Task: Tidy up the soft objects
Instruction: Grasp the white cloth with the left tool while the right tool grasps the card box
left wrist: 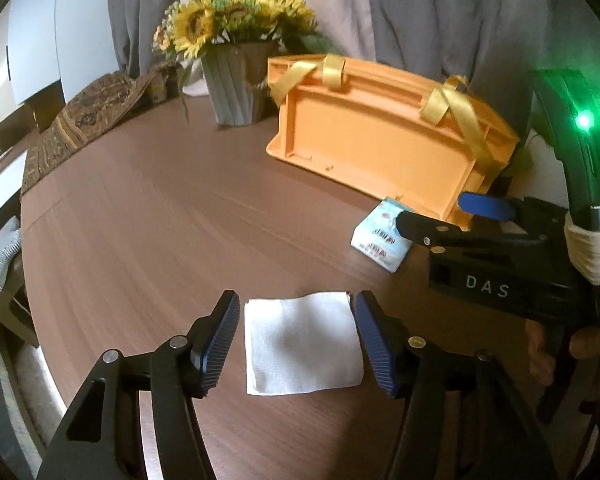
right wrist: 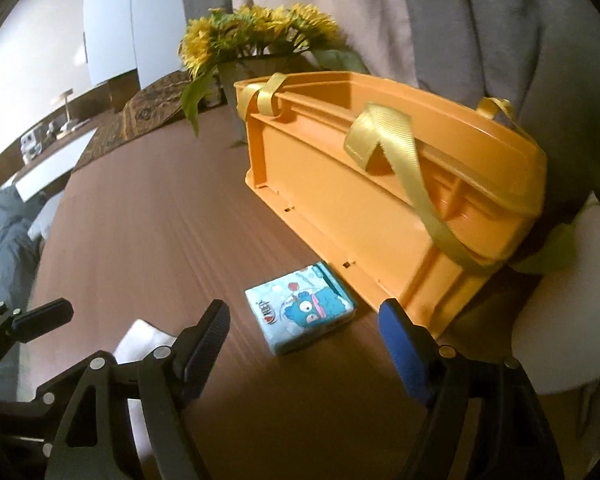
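Observation:
A white folded cloth (left wrist: 302, 346) lies flat on the brown table, between the open fingers of my left gripper (left wrist: 296, 316), which is empty. A light-blue tissue pack (left wrist: 378, 238) lies near the orange basket (left wrist: 380, 136); it also shows in the right wrist view (right wrist: 300, 306). My right gripper (right wrist: 304, 320) is open and empty, just above and in front of the pack, and shows at the right of the left wrist view (left wrist: 452, 216). The orange basket (right wrist: 380, 184) with yellow ribbon handles (right wrist: 384, 136) stands at the back. A corner of the cloth (right wrist: 140, 338) peeks behind the right gripper's left finger.
A grey pot of sunflowers (left wrist: 236, 48) stands left of the basket. A patterned runner (left wrist: 88, 108) lies at the table's far left. Curtains hang behind. The table edge (left wrist: 32, 264) curves down the left side.

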`<state>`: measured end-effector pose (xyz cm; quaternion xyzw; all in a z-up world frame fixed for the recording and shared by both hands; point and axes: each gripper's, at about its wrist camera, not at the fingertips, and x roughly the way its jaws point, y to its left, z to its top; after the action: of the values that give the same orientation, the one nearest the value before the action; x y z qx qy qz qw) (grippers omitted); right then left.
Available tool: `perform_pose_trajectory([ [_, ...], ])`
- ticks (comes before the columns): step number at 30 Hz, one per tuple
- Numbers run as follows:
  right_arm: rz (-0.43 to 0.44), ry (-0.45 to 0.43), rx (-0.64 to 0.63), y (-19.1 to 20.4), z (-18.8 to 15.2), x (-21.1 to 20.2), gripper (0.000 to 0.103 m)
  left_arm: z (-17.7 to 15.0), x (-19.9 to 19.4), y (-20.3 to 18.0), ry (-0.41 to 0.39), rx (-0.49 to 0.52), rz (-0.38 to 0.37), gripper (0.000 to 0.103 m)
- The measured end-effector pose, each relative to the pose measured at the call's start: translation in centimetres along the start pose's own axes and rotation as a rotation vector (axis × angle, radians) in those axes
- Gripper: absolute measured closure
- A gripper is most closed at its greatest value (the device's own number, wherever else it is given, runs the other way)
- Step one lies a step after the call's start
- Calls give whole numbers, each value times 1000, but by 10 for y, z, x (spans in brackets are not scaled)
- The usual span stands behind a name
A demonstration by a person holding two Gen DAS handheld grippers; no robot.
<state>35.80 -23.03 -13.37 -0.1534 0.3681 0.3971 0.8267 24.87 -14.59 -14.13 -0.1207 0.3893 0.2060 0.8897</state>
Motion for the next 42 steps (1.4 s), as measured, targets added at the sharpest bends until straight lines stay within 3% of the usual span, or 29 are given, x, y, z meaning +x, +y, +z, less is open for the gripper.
perform_pose_trajectory([
  [7,22,30,-89,4,1,24,25,-5,15,-3,44,0,-1,47],
  [11,21,35,-130,7,0,34,19,-8,24,-5,61,-3,3,47],
  [23,14,83,-149,5,-4,61,19,-14,42,-3,128,-7,20,51],
  [30,18,108,-156,7,-9,72,19,-18,47,1,142,-12,30,68],
  [37,10,90,-145,8,-11,69,22,-19,46,4,128,5,23,92],
  [42,11,83,-126,8,-14,65,25,-19,44,6,120,-2,13,95],
])
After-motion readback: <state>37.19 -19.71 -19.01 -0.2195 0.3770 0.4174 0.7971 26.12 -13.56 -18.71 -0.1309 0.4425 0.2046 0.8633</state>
